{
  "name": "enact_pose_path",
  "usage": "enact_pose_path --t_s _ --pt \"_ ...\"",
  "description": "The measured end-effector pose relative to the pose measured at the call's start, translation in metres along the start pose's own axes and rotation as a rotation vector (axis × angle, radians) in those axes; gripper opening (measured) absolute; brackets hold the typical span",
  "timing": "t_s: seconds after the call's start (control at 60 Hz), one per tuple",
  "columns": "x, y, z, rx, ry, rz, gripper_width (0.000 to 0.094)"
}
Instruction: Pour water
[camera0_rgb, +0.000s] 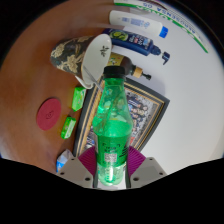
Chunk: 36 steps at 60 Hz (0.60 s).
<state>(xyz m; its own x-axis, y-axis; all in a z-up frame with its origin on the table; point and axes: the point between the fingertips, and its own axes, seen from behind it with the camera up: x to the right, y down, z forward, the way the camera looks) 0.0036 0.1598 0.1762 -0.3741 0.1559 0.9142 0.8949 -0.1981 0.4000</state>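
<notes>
A green plastic bottle (113, 125) with a dark cap and a white label stands upright between my gripper's fingers. My gripper (111, 160) is shut on the bottle, both magenta pads (88, 158) pressing against its lower sides. Just beyond the bottle's cap lies a tilted patterned mug (82, 57) with a white inside, its mouth turned toward the bottle. The bottle's base is hidden behind the gripper body.
A dark framed tray (148, 105) lies behind the bottle on the brown table. A red round coaster (50, 113) and two small green items (77, 97) sit left of the bottle. White packages and bottles (140, 30) lie at the far side.
</notes>
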Motion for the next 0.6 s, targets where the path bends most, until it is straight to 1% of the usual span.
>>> enact_pose_path --t_s 0.133,0.317,0.4,0.5,0.6 --pt "0.001 0.001 -0.005 0.017 -0.075 0.254 0.0364" --pt "0.017 -0.013 -0.018 0.082 -0.158 0.758 0.0365" --pt "0.015 -0.028 -0.022 0.14 -0.239 1.018 0.0366" --pt "0.007 -0.043 -0.022 0.169 -0.328 1.313 0.0365" --pt "0.0 -0.052 -0.017 0.207 -0.386 1.541 0.0364"
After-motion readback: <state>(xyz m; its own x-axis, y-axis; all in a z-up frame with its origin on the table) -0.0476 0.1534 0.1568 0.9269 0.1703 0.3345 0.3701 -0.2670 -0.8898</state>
